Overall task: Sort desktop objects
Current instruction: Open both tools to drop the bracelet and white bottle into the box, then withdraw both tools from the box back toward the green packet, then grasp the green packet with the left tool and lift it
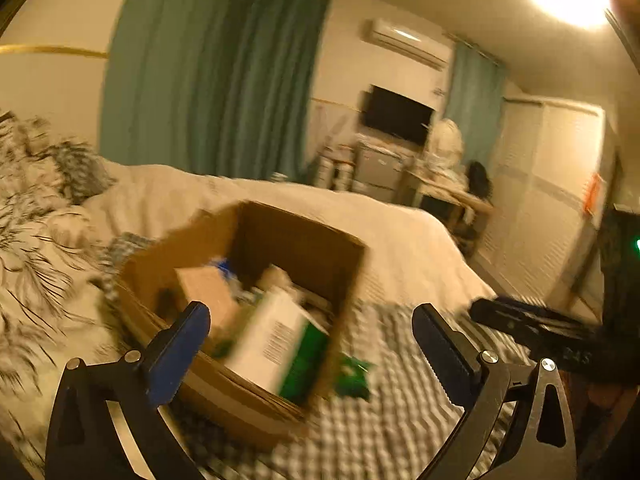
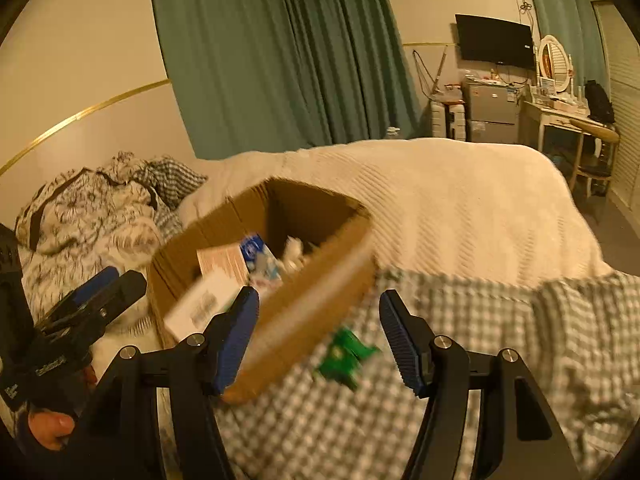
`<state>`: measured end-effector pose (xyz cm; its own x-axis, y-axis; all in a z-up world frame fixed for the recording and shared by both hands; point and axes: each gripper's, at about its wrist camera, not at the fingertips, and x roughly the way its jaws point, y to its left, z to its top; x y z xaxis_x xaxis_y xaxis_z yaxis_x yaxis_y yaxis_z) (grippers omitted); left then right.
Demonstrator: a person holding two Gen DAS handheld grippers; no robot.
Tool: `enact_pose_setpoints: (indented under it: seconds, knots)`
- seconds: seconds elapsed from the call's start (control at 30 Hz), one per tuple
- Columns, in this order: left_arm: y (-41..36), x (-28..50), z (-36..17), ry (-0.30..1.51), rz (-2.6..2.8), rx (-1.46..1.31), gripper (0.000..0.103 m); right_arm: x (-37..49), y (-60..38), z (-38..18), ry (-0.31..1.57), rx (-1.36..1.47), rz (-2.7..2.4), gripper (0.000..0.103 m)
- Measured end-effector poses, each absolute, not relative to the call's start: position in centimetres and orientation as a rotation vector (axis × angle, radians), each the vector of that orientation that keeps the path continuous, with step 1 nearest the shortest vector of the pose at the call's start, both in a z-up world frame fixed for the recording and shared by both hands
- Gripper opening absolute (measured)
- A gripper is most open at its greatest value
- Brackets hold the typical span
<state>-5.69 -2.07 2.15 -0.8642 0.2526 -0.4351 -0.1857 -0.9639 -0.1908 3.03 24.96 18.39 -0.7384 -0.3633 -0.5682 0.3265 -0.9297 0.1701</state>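
Ahead of both your claws, a bed (image 2: 460,200) holds an open cardboard box (image 2: 312,292). Inside lie a white-and-green carton (image 1: 276,344), a tan packet (image 2: 222,260), a blue-and-white pack (image 2: 256,250) and blurred white bits. A small green packet (image 2: 344,354) lies on the checked blanket (image 2: 500,320), just outside the box, between your right claw's (image 2: 320,340) parted, empty fingers. Your left claw (image 1: 312,348) is spread wide, empty, over the box's near corner.

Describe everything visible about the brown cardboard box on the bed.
The open-topped brown corrugated cardboard box sits on the bed, tilted, partly on the grey-and-white checked blanket. It holds several cartons, among them a white-and-green one leaning at its near corner, and a blue-and-white one. Motion blur hides details. A small green packet lies just outside. Neither gripper touches the box.
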Motion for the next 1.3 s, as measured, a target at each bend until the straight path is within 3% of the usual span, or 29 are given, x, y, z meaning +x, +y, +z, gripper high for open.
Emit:
enact_pose_setpoints:
  seconds: [0.13, 0.33, 0.5, 0.7, 1.23, 1.3]
  knots:
    - [2.0, -3.8, 1.5, -0.122, 2.790, -0.728, 0.103, 5.4, 27.6, 18.1, 0.006, 0.904, -2.662, 0.062]
    - [5.9, -4.1, -1.7, -0.151, 2.746, -0.855, 0.103, 5.9, 30.8, 17.1, -0.017, 0.918, -2.672, 0.062]
    - [7.2, -5.9, -6.2, -0.177, 2.774, -0.955, 0.103, 4.2, 31.9, 14.4, -0.033, 0.953, -2.642, 0.062]
    - [8.3, -9.3, -10.9, -0.118, 2.808, -1.060, 0.103, 1.1, 31.5, 10.1, 0.090, 1.034, -2.596, 0.062]
    - [10.0, -10.8, -13.4, -0.139, 2.834, -1.027, 0.103, 1.1, 33.4, 7.4, 0.016, 1.167, -2.548, 0.062]
    - [9.9, -11.6, -13.6, -0.171, 2.802, -1.039, 0.099, 1.0, 33.3, 7.4, 0.022, 1.183, -2.548, 0.062]
